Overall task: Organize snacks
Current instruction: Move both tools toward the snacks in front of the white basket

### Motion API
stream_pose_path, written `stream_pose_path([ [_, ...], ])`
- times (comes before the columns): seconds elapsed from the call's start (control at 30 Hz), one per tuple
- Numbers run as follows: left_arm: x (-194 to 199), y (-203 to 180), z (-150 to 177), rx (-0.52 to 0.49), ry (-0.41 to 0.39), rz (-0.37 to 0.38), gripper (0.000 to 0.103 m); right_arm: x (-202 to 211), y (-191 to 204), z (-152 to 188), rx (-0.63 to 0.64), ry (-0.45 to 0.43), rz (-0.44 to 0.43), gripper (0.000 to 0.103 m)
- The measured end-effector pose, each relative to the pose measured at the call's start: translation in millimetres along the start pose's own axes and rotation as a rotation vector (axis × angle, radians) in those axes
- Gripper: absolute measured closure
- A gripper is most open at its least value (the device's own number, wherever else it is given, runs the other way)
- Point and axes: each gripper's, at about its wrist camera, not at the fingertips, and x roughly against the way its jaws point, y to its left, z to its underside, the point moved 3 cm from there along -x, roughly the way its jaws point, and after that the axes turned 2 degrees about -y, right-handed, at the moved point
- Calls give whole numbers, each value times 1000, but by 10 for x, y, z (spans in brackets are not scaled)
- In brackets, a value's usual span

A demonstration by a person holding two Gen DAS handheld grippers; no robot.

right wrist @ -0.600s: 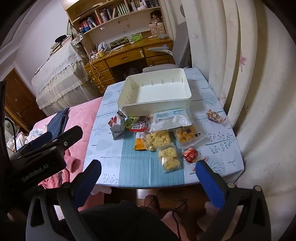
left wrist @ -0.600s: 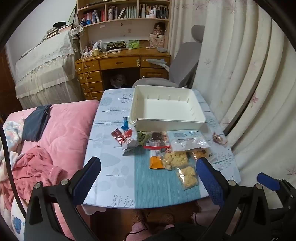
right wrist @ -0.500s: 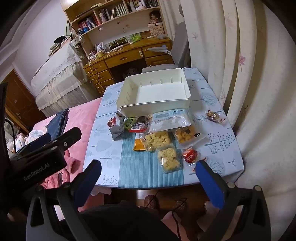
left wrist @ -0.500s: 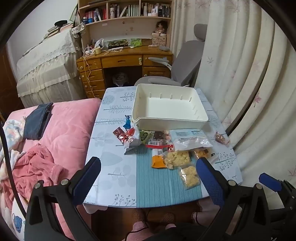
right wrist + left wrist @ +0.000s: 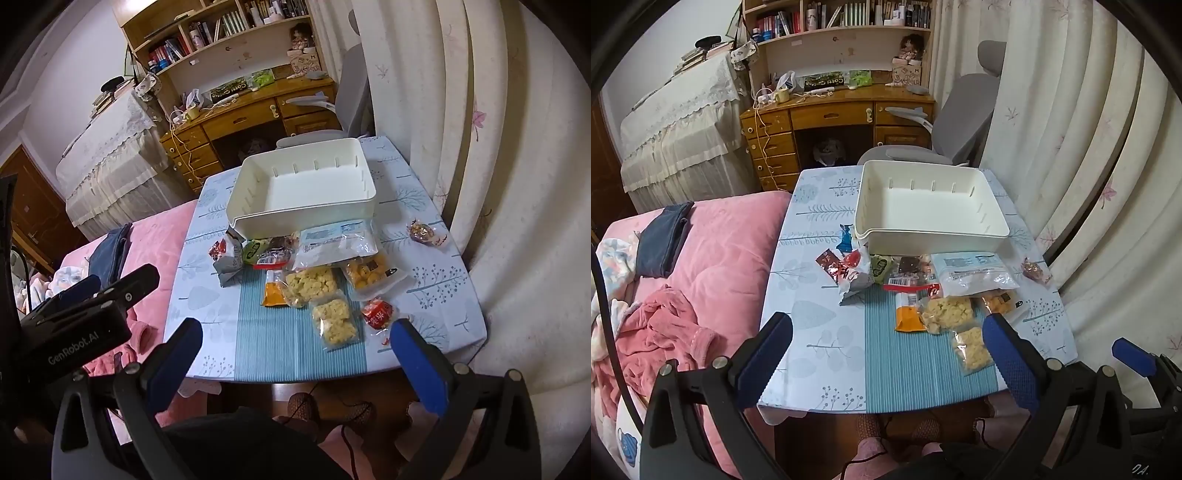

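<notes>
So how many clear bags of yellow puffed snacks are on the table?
3: a large bag mid-mat, a small bag nearer the camera, and a tray pack to their right. Others may be hidden underneath.

Left gripper [image 5: 886,354], right gripper [image 5: 295,360]: black frames, blue pads, silver screws (white "GenRobot.AI" marking).

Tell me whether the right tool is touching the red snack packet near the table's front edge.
Apart. The right wrist view shows the right tool open and empty, held above the table; the red snack packet lies flat on the cloth.
</notes>
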Motion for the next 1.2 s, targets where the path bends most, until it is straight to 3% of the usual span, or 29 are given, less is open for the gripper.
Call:
stream_pose_path([
  [0.77,-203,264,-95,-11,60,25,1,-193,117,-121,-41,-4,76,1],
  [1.0,-228,427,-201,-35,48,9,1,-269,150,-106,-102,-6,107,1],
  [1.2,-387,510,-246,-56,94,36,1,-302,168,-65,-170,-22,148,1],
])
